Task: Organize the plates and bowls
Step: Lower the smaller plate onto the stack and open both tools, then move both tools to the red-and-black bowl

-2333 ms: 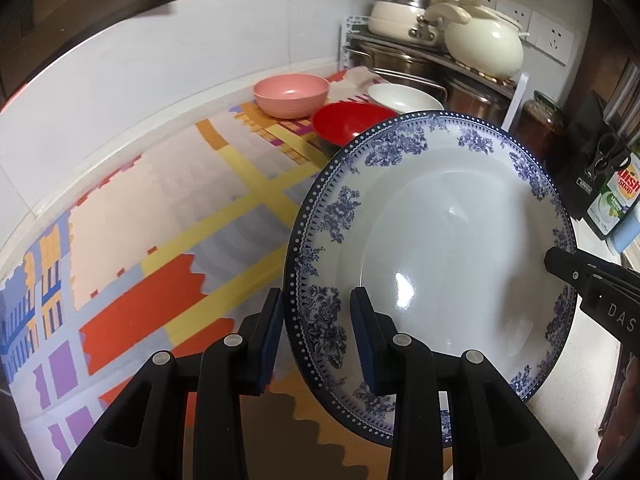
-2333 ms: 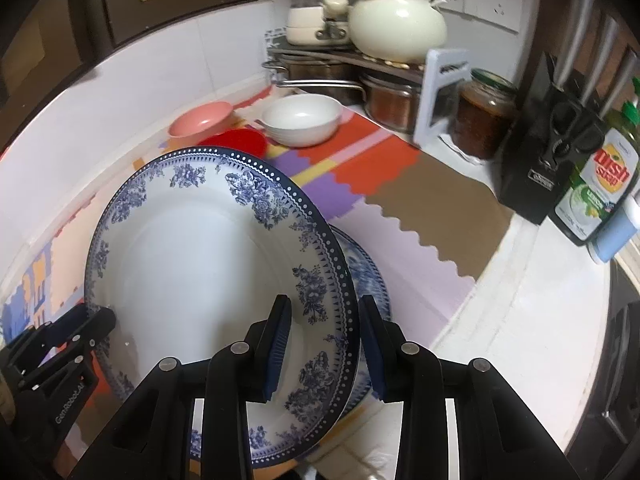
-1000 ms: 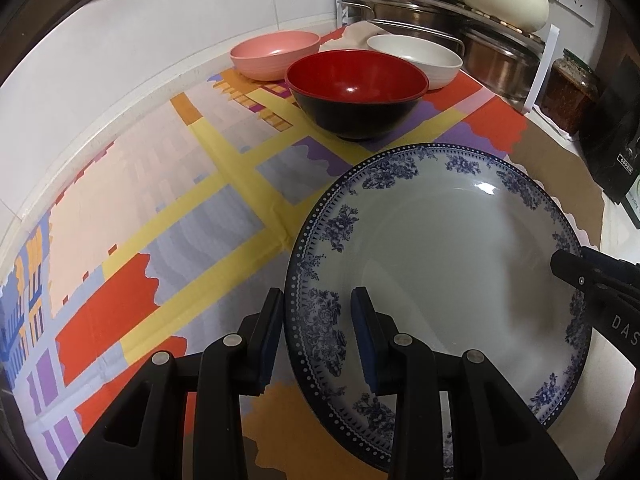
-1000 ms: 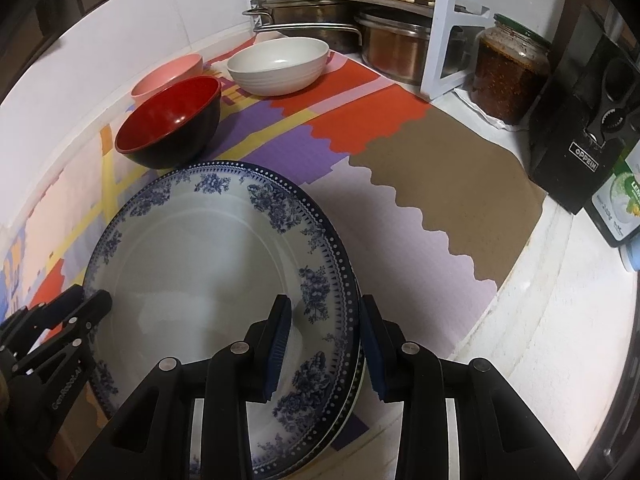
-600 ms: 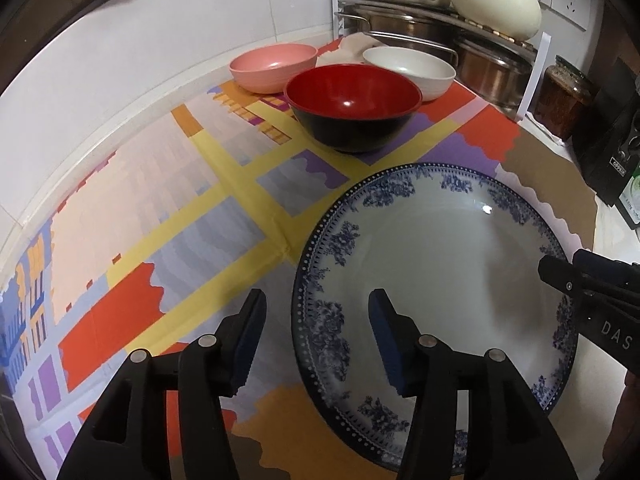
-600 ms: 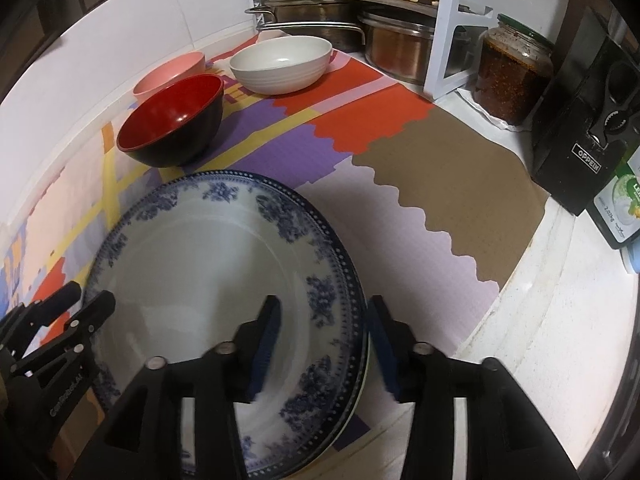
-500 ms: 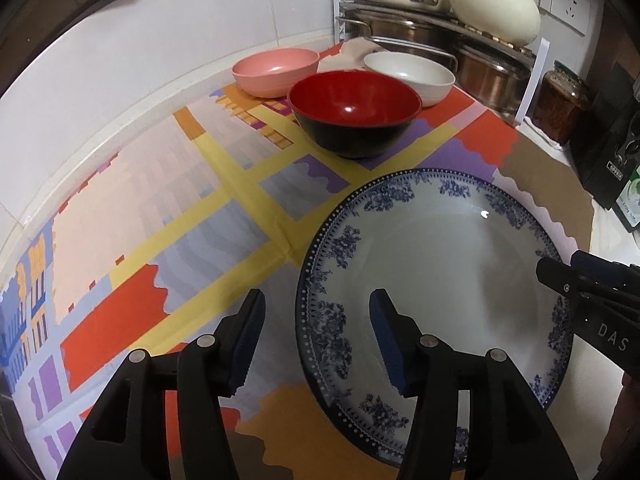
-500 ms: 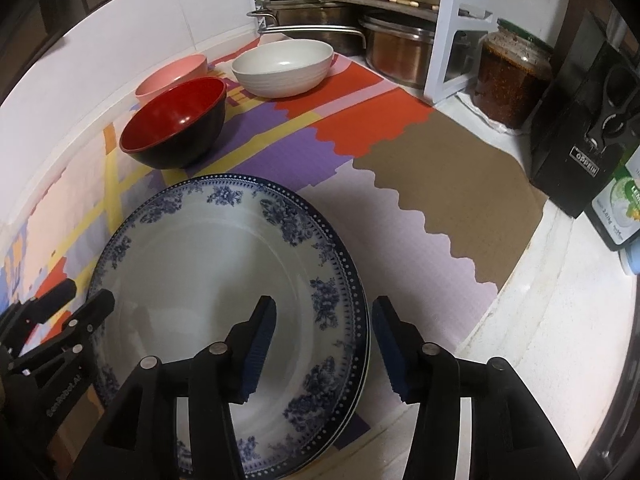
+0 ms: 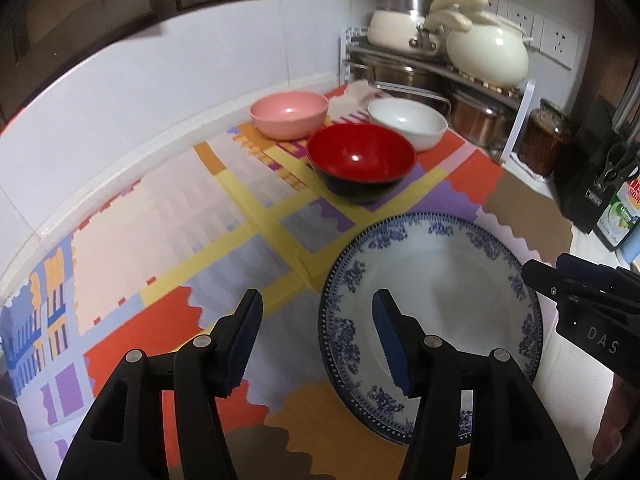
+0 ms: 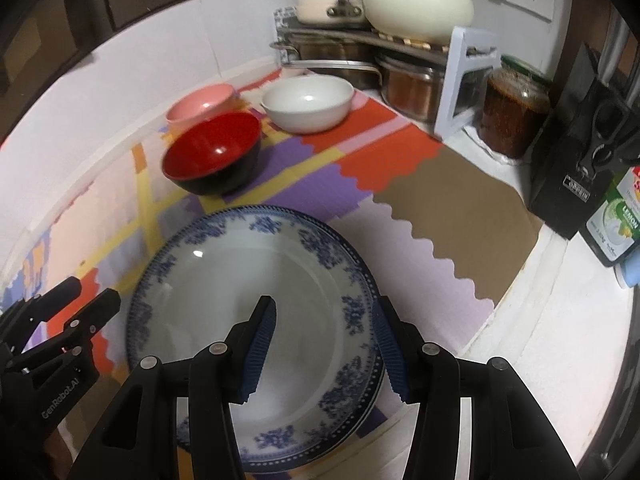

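Our left tongs (image 9: 316,338) and right tongs (image 10: 324,346) apart, just opened, empty above stacked blue-rimmed plates (image 10: 256,304), red bowl (image 9: 362,162) near their far edge, bare mat (image 9: 168,236) leftward

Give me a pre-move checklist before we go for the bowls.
1. Top plate seated flat on the plate stack: ok.
2. Left gripper jaws, just opening, clear of the rim: ok.
3. Right gripper jaws, just opening, empty: ok.
4. Red bowl upright, nothing inside: ok.
5. Pink bowl and white bowl empty: ok.
6. Gap between red and white bowls: cannot tell.
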Tool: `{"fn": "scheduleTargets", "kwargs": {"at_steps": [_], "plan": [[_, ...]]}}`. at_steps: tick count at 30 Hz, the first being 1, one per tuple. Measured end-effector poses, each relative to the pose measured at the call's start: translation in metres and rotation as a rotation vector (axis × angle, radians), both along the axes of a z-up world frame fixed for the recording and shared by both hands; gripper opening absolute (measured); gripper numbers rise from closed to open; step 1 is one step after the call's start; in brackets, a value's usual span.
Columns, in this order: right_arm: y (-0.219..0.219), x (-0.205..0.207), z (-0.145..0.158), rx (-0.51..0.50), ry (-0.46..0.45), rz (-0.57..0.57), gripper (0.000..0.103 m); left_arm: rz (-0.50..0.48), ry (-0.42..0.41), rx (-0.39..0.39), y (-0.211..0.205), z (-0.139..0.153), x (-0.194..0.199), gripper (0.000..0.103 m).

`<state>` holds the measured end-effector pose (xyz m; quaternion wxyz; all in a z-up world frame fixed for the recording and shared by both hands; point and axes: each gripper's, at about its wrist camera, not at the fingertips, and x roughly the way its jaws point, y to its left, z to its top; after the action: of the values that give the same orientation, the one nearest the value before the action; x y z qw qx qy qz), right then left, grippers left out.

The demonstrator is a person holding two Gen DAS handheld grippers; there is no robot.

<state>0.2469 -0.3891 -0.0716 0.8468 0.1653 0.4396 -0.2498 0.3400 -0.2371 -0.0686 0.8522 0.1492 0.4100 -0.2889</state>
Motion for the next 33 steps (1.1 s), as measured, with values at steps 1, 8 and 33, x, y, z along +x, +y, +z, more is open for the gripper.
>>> {"fn": "scheduleTargets", "kwargs": {"at_steps": [1, 8, 33], "plan": [[0.002, 0.000, 0.004, -0.006, -0.010, 0.006, 0.051, 0.003, -0.009, -0.007, 0.003, 0.005, 0.000, 0.056], [0.015, 0.006, 0.028, -0.034, -0.079, 0.043, 0.051, 0.019, -0.061, -0.029, 0.015, 0.025, 0.004, 0.056], [-0.015, 0.101, 0.040, -0.011, -0.149, 0.109, 0.050, 0.010, -0.124, -0.030, -0.027, 0.035, 0.094, 0.056]]}}
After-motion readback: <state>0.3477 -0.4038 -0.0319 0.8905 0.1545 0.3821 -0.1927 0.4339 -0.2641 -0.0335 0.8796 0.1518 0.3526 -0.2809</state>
